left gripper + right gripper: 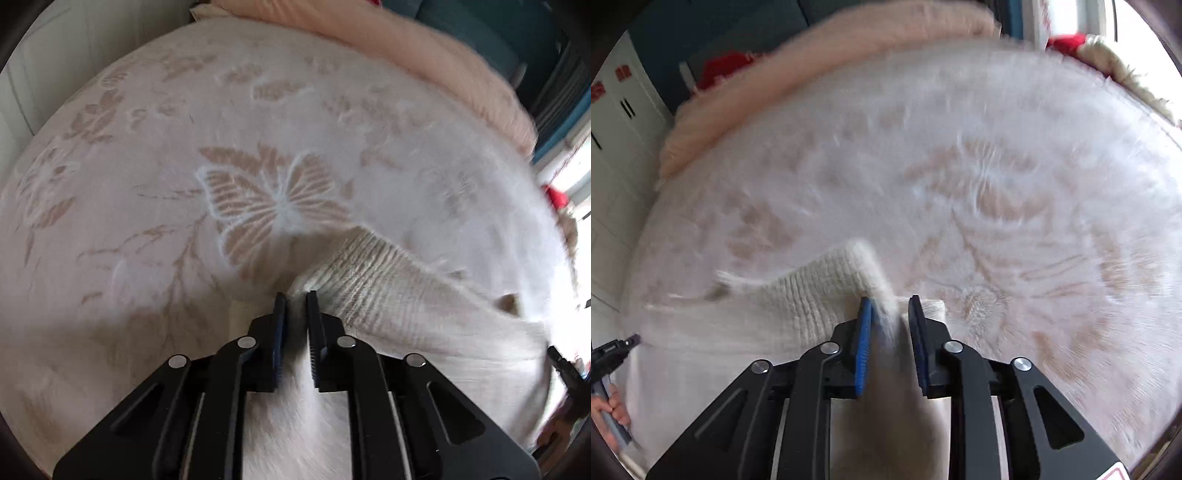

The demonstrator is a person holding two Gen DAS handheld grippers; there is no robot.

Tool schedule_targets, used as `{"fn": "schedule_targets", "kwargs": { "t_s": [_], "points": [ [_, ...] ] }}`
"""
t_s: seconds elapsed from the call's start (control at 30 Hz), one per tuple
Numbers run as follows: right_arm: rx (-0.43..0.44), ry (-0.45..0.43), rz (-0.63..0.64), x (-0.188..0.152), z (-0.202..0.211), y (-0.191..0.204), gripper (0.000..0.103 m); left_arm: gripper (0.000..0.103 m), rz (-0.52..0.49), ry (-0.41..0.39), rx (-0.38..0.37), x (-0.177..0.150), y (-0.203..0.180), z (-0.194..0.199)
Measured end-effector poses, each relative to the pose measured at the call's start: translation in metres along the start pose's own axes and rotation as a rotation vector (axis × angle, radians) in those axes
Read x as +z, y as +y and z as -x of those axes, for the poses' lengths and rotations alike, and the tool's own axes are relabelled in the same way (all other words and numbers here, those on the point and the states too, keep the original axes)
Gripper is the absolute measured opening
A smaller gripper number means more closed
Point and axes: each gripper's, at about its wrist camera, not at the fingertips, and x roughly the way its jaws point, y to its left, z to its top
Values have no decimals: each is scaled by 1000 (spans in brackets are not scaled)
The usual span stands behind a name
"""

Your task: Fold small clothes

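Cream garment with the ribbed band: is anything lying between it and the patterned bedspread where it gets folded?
Nothing visible does. The cream garment is pinched by both the left hand-held gripper and the right hand-held gripper, and the patterned bedspread ahead shows only its butterfly print. The pink blanket sits at the far edge.

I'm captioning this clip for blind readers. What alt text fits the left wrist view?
The left gripper pinches the ribbed hem of a cream knitted garment, which trails off to the right. Beneath lies a pale bedspread with a butterfly pattern.
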Motion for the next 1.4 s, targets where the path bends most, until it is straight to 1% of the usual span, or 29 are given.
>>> {"fn": "schedule_targets", "kwargs": {
  "t_s": [0.07,0.1,0.17,0.2,0.27,0.33,0.37,0.4,0.43,0.47,0.5,0.53,0.57,0.6,0.63,0.67,0.7,0.73,0.8,0.87,1.0,1.07,1.1,1.13,1.17,1.23,1.3,1.37,1.4],
  "points": [
    [27,-69,52,-10,38,14,26,22,-14,-56,-9,-14,-6,36],
    [73,-78,73,-24,59,25,28,30,-22,-81,-28,-24,-10,51],
    [160,-59,109,-53,80,46,28,40,-41,-121,-95,-57,-21,84],
    [195,-42,142,-76,89,60,28,42,-60,-118,-130,-76,-28,93],
    [222,7,216,-120,90,84,26,42,-96,-84,-131,-108,-37,91],
    [156,50,259,-148,75,87,24,42,-128,-16,-82,-137,-35,71],
    [101,78,266,-159,64,81,21,39,-112,14,-59,-148,-27,60],
    [45,113,263,-170,51,70,16,36,-81,9,-76,-155,-18,55],
    [63,122,240,-176,49,61,16,35,-52,-34,-112,-159,-8,59],
    [90,115,205,-177,56,53,17,33,-41,-40,-120,-158,-6,63],
    [106,122,162,-174,65,47,23,34,-25,-36,-123,-157,-4,69],
    [111,118,131,-171,75,41,36,35,16,-41,-138,-158,1,81],
    [117,104,99,-168,83,35,46,45,51,-54,-154,-160,5,90],
    [124,82,52,-167,95,24,65,63,101,-76,-171,-163,13,101],
    [132,71,11,-168,102,14,72,73,152,-100,-178,-168,21,111],
    [145,71,-26,-169,106,4,72,88,224,-137,-172,-177,34,121],
    [159,93,-77,-171,105,-13,72,90,271,-153,-163,-183,44,124],
    [161,109,-107,-173,102,-20,73,90,290,-149,-167,-186,51,122],
    [179,161,-208,-177,88,-42,73,90,350,-72,-160,-190,63,105],
    [218,188,-289,-178,79,-54,73,90,419,-41,-199,-187,70,91],
    [293,167,-461,-157,57,-71,77,90,488,-31,-247,-164,71,68],
    [313,150,-516,-148,50,-72,77,87,543,-9,-251,-154,72,55],
    [319,142,-522,-142,46,-70,64,65,556,-16,-252,-151,72,54],
    [307,141,-505,-136,44,-66,27,43,547,-19,-260,-145,70,53],
    [308,145,-483,-130,44,-61,24,25,530,4,-239,-141,68,53],
    [319,96,-432,-119,64,-45,19,20,526,-8,-258,-137,69,66],
    [314,56,-346,-115,95,-37,17,15,473,-33,-260,-135,71,93],
    [314,60,-288,-116,118,-32,17,13,459,-21,-282,-142,77,120],
    [293,74,-251,-121,130,-31,17,12,447,-6,-284,-150,80,131]
  ]
}}
